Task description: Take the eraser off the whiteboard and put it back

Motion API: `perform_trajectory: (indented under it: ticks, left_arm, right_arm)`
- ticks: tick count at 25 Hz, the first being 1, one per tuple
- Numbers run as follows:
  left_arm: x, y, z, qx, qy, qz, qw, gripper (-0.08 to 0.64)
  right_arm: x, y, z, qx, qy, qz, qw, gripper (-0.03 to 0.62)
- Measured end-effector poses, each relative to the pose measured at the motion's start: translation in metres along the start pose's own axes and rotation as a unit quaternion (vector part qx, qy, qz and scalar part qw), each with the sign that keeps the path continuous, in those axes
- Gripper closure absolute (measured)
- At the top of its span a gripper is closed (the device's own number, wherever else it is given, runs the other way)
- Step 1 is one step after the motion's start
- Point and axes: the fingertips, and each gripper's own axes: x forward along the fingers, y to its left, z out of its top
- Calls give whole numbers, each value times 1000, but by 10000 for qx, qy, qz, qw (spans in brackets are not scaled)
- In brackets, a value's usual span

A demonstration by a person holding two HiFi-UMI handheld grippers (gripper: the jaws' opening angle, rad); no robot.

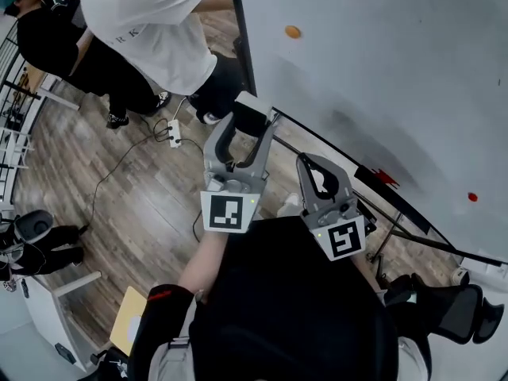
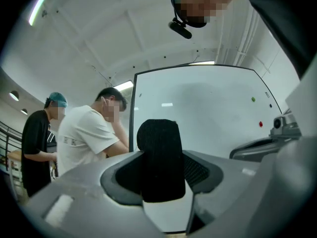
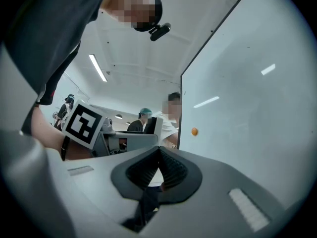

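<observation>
While the left gripper (image 1: pixel 250 129) clamps the eraser (image 2: pixel 159 152) between wide-set jaws, clear of the whiteboard (image 1: pixel 381 70) ahead, the right gripper (image 3: pixel 159 150) beside it sits closed, empty. Removal looks done; only the return is left.

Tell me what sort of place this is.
Probably an office or lab workroom: a large whiteboard with magnets stands on a wood-plank floor, a power strip lies on it, and two people stand nearby.

I count one left gripper (image 1: pixel 254 125), one right gripper (image 1: pixel 308 163), one eraser (image 2: pixel 161 157), one whiteboard (image 1: pixel 381 70), two magnets (image 1: pixel 293 32) on it, two bystanders (image 1: pixel 147 30) beside it.
</observation>
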Motion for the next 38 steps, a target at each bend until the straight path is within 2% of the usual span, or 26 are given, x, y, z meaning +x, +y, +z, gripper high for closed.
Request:
perform_trajectory:
  ticks: [5,16,24,27,34,38]
  left_arm:
    - [-36,13,3,73,95,-21,9999,331]
    - [-118,56,4,182,125,136,9997,331]
    - [-167,68,3,252,160,225,9993,331]
    - [-182,69,-4,279,304,227,9989,331]
    - [-204,67,-5,154,177,356,9991,331]
    - [-213,60,-11,245,255,344,9988,330]
  right_arm:
    - [3,27,10,29,-15,-59,10000,589]
    - [18,104,14,44,9,187,9998,590]
    - [17,143,20,77,17,299,9995,589]
    - [13,154,21,80,43,326,9994,591]
    - [0,170,17,88,152,385,9991,589]
    - [-6,172,18,45,167,423,9990,591]
